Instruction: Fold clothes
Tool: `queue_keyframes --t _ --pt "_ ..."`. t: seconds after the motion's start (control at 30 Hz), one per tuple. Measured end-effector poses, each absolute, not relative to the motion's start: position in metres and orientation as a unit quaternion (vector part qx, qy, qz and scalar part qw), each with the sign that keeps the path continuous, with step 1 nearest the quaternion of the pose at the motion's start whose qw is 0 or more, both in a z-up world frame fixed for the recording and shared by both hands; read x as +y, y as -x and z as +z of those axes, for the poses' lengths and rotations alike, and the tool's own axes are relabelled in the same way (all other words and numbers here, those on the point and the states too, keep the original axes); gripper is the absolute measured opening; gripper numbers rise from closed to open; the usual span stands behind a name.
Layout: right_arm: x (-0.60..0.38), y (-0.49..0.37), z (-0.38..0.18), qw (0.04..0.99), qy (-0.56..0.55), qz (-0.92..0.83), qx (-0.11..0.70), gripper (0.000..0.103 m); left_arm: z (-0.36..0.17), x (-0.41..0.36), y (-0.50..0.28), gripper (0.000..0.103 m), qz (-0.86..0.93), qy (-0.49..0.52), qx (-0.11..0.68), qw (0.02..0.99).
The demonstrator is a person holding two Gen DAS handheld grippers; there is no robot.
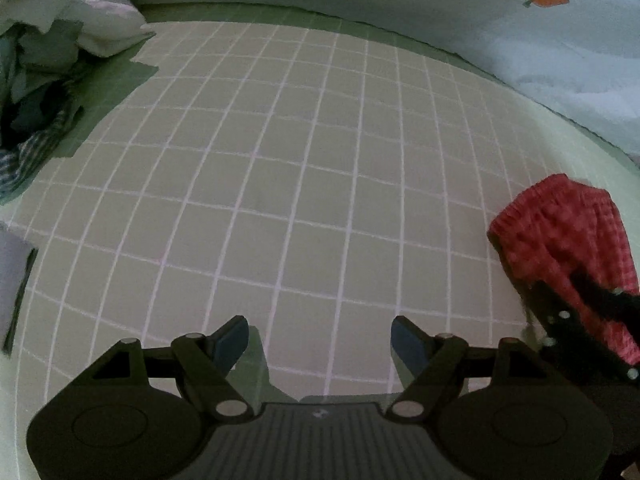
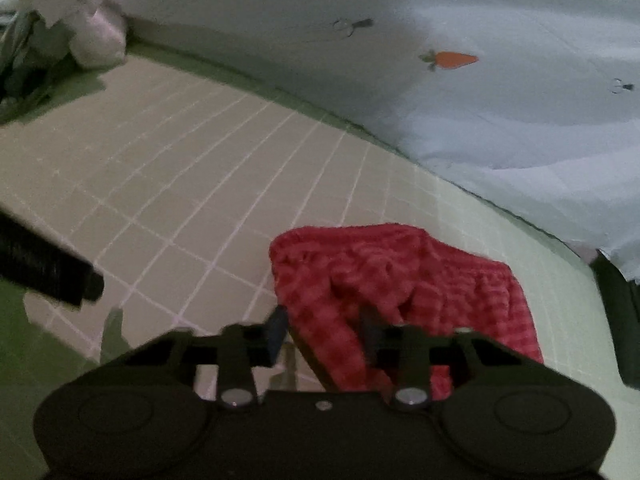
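Grid-lined sheet (image 1: 280, 184) lying flat, carrot-print bedding (image 2: 500, 92) bordering its far edge. Red checked shorts (image 2: 400, 292) bunching at the sheet's right side, long axis unclear. Right gripper (image 2: 324, 332) pinching their fabric. Left gripper (image 1: 320, 340) hovering wide apart, holding nothing.
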State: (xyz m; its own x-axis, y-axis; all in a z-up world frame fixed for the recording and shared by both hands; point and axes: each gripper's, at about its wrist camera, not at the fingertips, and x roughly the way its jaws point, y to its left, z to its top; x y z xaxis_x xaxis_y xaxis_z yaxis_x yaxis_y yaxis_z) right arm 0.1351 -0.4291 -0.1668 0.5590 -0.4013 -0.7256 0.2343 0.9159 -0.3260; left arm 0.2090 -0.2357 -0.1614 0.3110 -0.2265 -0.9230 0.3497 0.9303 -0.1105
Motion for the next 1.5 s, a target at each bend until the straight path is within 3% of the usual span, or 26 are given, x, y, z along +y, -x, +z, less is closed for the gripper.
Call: queue_keyframes --t 0.03,0.1,0.4,0.6,0.73,0.77,0.83,1.03,1.23,1.4,1.5 --pt "-0.434 -0.136 -0.167 0.876 0.086 -0.179 0.439 0.004 -0.161 -0.239 -0.210 0.079 -0.179 -0.057 0.558 0.808" --pt "-0.447 -0.131 -0.161 0.880 0.059 -0.180 0.435 0.001 -0.159 -0.243 -0.210 0.079 -0.179 -0.057 0.557 0.809" --pt "-0.540 -0.097 -0.094 0.910 -0.005 -0.209 0.358 0.001 -0.144 -0.282 -0.190 0.079 -0.169 -0.056 0.538 0.824" --pt "-0.650 -0.084 -0.104 0.895 -0.099 -0.271 0.340 0.002 -0.128 -0.303 -0.158 0.079 -0.138 -0.046 0.522 0.841" --pt "-0.697 -0.072 -0.123 0.874 -0.173 -0.292 0.347 0.015 -0.126 -0.315 -0.137 0.079 -0.123 -0.052 0.526 0.840" --pt "-0.702 -0.064 -0.124 0.872 -0.188 -0.294 0.343 0.029 -0.125 -0.316 -0.131 0.079 -0.123 -0.052 0.525 0.841" --pt "-0.698 -0.039 -0.125 0.872 -0.195 -0.293 0.340 0.042 -0.121 -0.317 -0.121 0.079 -0.122 -0.055 0.523 0.842" --pt "-0.665 0.038 -0.139 0.869 -0.182 -0.278 0.367 0.053 -0.117 -0.315 -0.087 0.079 -0.125 -0.064 0.522 0.841" --pt "-0.620 0.087 -0.158 0.870 -0.150 -0.238 0.406 0.052 -0.120 -0.312 -0.051 0.079 -0.137 -0.070 0.535 0.831" --pt "-0.608 0.092 -0.167 0.882 -0.124 -0.209 0.405 0.043 -0.112 -0.310 -0.030 0.079 -0.145 -0.075 0.531 0.831" --pt "-0.606 0.084 -0.173 0.884 -0.100 -0.188 0.416 0.029 -0.113 -0.309 -0.021 0.079 -0.143 -0.073 0.532 0.831"
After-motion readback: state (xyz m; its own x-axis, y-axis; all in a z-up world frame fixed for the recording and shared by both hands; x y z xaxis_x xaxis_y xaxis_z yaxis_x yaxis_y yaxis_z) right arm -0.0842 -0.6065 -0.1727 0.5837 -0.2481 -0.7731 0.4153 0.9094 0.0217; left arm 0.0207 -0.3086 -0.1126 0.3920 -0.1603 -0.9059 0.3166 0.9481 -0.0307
